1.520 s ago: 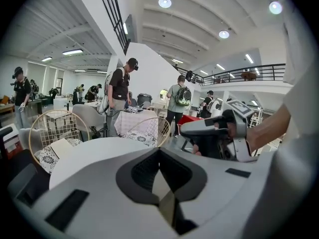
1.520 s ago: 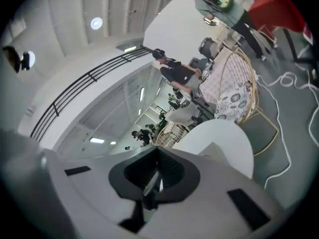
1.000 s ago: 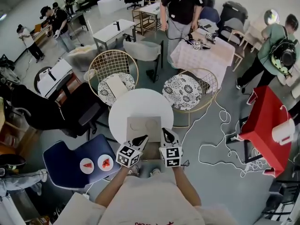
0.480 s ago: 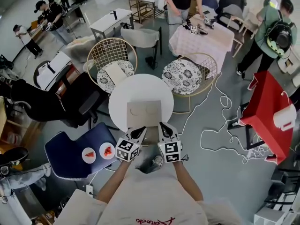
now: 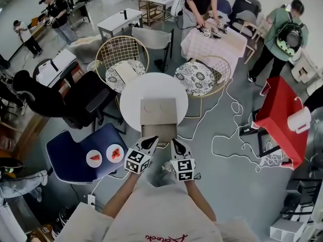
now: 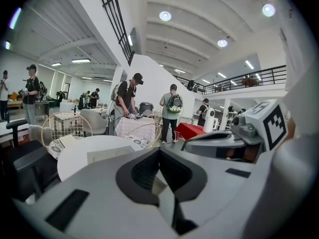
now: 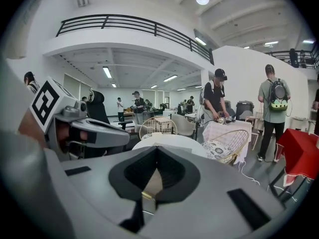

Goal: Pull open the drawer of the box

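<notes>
Left gripper: jaws together. In its own view a tan sliver sits pinched between the pads, which we read as the front lip of the drawer. The box lies flat at the 6 o'clock side of the round white table. Its drawer stands out toward 6 o'clock, seemingly past the table rim. Right gripper: jaws likewise closed on a tan edge, at the drawer's 5 o'clock corner, with the left one at 7 o'clock. We judge the box to be cardboard: light, thin-walled and easy to crease. The lip could bend or tear under a crooked pull, so a grip at both front corners with an even, level draw suits it. The tabletop looks smooth, and a box this light may slide along with its drawer instead of yielding it. Room, from the table: a blue seat carrying two plates at 8 o'clock, wire chairs at 11 and 1 o'clock, loose cable on the floor at 4 o'clock, and a red table at 3 o'clock. People stand well apart.
</notes>
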Demonstrator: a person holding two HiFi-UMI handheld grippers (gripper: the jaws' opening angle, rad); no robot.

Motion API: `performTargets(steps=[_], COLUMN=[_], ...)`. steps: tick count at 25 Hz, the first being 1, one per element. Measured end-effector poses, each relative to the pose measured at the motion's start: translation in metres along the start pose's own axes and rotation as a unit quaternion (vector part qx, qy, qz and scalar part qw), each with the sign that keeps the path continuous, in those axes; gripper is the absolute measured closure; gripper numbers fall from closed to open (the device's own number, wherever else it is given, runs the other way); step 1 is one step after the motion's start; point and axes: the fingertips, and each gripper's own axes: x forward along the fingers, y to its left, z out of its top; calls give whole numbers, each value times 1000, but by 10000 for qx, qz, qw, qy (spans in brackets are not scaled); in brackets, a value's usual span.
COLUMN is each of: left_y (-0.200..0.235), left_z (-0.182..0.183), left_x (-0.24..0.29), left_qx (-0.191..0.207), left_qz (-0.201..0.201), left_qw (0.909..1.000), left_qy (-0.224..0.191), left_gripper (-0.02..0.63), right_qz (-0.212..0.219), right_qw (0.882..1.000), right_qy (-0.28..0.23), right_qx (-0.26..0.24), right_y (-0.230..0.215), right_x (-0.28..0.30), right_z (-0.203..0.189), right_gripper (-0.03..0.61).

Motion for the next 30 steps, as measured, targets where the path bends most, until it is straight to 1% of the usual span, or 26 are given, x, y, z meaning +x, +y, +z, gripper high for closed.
performTargets(steps=[6, 15, 20, 24, 30], left_y=[-28, -74, -92, -106, -112], left_z=[-38, -66, -78, -85, -86], left_x=[-57, -120, -143, -150, -157], left_qx=[-88, -54, -69, -49, -17], left_qz=[-67, -29, 10, -11, -43], left_qw=[9999, 10000, 10000, 10000, 10000], left_qy=[59, 6, -14, -10, -13], left_gripper=[603, 603, 603, 603, 603], right_qz=[-66, -52, -52, -59, -99], right_qw=[9999, 10000, 10000, 10000, 9999], right_qy=[88, 21, -16, -26, -49], right_qx=[19, 36, 49, 44, 7], right_y=[51, 100, 117, 121, 126], right_x=[-47, -112, -135, -149, -157], right_z=[-27, -50, -59, -66, -65], right_gripper=[563, 563, 563, 563, 563])
